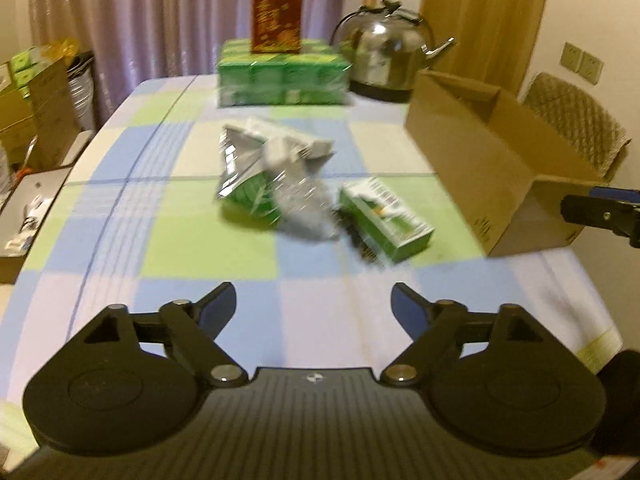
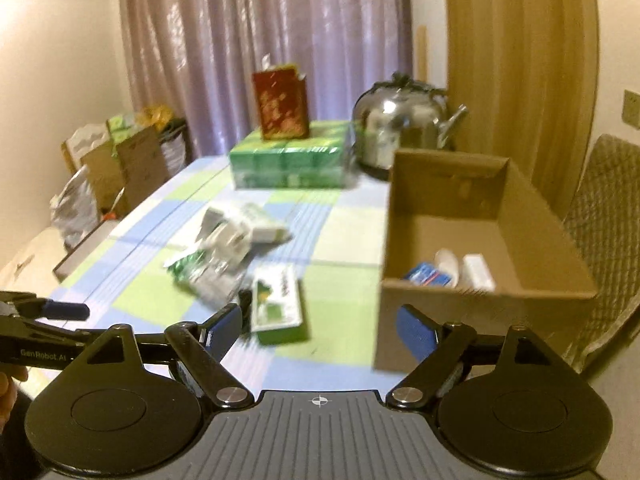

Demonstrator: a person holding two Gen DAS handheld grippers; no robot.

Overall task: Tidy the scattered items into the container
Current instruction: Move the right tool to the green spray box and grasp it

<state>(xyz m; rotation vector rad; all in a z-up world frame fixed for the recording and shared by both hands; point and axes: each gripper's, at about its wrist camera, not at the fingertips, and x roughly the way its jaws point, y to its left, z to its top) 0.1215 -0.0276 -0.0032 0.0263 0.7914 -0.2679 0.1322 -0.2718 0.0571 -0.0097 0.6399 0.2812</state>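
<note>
A brown cardboard box (image 1: 472,160) (image 2: 536,236) stands open on the right of the checked tablecloth; in the right wrist view it holds a blue packet (image 2: 428,274), a white cup (image 2: 448,264) and a white carton (image 2: 478,272). A green carton (image 1: 386,220) (image 2: 278,304) lies on the cloth beside a heap of silvery and green packets (image 1: 272,176) (image 2: 224,248). My left gripper (image 1: 314,306) is open above the near cloth, short of the items. My right gripper (image 2: 318,324) is open, near the green carton and the box's front corner.
At the table's far end a wrapped green pack (image 1: 282,76) (image 2: 290,160) carries a red box (image 1: 276,14) (image 2: 282,106), with a steel kettle (image 1: 386,52) (image 2: 404,128) beside it. Cartons (image 1: 36,108) crowd the floor on the left. A quilted chair (image 2: 604,248) stands right of the box.
</note>
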